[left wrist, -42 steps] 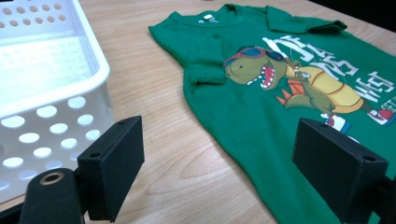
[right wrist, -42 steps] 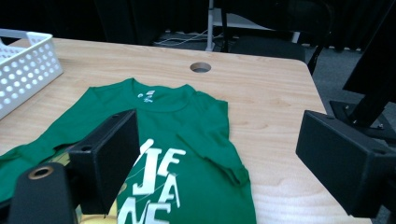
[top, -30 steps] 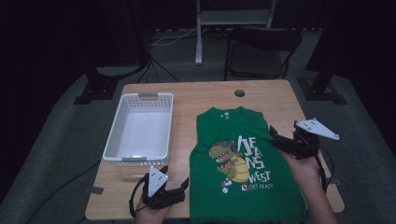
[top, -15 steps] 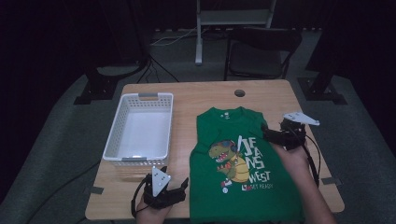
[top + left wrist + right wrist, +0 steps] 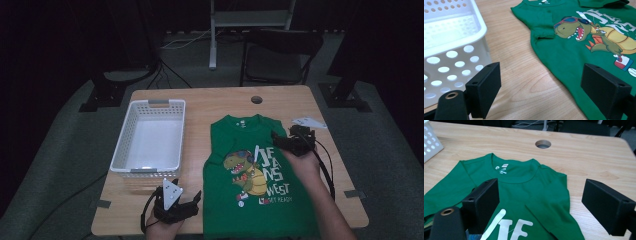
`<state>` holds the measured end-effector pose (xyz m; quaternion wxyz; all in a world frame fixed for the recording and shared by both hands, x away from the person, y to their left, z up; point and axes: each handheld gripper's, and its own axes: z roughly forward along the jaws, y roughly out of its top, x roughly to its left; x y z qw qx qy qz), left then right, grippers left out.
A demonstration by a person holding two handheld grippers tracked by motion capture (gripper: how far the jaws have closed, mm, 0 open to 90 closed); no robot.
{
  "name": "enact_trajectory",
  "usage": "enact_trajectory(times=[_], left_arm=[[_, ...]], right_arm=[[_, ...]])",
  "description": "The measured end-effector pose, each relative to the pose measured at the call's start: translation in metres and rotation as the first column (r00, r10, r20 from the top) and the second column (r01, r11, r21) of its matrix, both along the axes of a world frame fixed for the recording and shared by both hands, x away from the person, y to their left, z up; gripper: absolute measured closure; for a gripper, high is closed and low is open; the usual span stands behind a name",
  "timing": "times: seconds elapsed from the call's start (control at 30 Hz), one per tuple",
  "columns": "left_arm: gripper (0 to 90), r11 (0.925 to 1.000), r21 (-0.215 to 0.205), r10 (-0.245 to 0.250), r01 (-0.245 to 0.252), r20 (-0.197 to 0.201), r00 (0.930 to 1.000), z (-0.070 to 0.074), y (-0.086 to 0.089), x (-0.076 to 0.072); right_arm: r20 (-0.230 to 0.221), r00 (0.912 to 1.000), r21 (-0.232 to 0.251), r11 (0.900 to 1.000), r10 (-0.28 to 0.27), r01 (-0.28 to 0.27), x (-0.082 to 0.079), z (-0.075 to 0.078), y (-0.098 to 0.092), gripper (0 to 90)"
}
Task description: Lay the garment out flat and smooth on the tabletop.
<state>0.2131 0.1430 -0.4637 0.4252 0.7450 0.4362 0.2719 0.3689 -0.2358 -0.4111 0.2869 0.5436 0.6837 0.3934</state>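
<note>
1. High view: green T-shirt (image 5: 255, 175) lies flat on the desk (image 5: 210, 100), long axis running away from the person. Right tongs (image 5: 280, 140) sit over its right sleeve, nearer; left tongs (image 5: 192, 200) sit off its lower left edge.
2. Left gripper view: jaws apart; shirt lies right, basket (image 5: 449, 37) left.
3. Right gripper view: jaws apart, straddling the sleeve (image 5: 554, 195); collar ahead.

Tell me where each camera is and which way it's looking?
High view: sits above the table's near side, looking forward and down at the green T-shirt, white basket and table; both forearms, left tool and right tool show.
Left gripper view: rides the left tool, facing the shirt's edge and the basket's wall; its open jaws show.
Right gripper view: rides the right tool, above the shirt's right shoulder, facing the collar and the table's round hole; its open jaws show.
All share the shirt.
</note>
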Motion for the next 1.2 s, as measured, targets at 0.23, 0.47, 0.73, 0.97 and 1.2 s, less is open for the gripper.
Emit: enact_trajectory(times=[0.23,0.47,0.73,0.97,1.2], left_arm=[[17.7,1.0000,-0.003,0.005,-0.005,0.000,1.0000,-0.003,0.002,0.001],[17.7,1.0000,0.001,0.005,-0.005,-0.006,1.0000,-0.007,0.003,0.003],[17.7,0.9997,0.019,0.013,-0.013,0.003,0.9999,-0.012,0.002,0.005],[17.7,0.9999,0.012,0.010,-0.010,-0.009,0.9999,-0.014,0.003,0.006],[17.7,0.9999,0.007,0.010,-0.010,-0.019,0.9998,-0.016,0.004,0.007]], right_arm=[[-0.028,0.9996,0.003,1.000,-0.011,0.011,0.012,-0.009,-0.001,13.5],[-0.048,0.9987,0.000,1.000,-0.015,0.015,0.021,-0.016,-0.002,13.5],[-0.083,0.9964,0.000,1.000,-0.018,0.018,0.032,-0.026,-0.001,13.5],[-0.126,0.9917,0.018,0.999,-0.024,0.027,0.041,-0.039,0.001,18.9],[-0.159,0.9869,-0.015,1.000,-0.023,0.021,0.047,-0.052,0.011,24.5]])
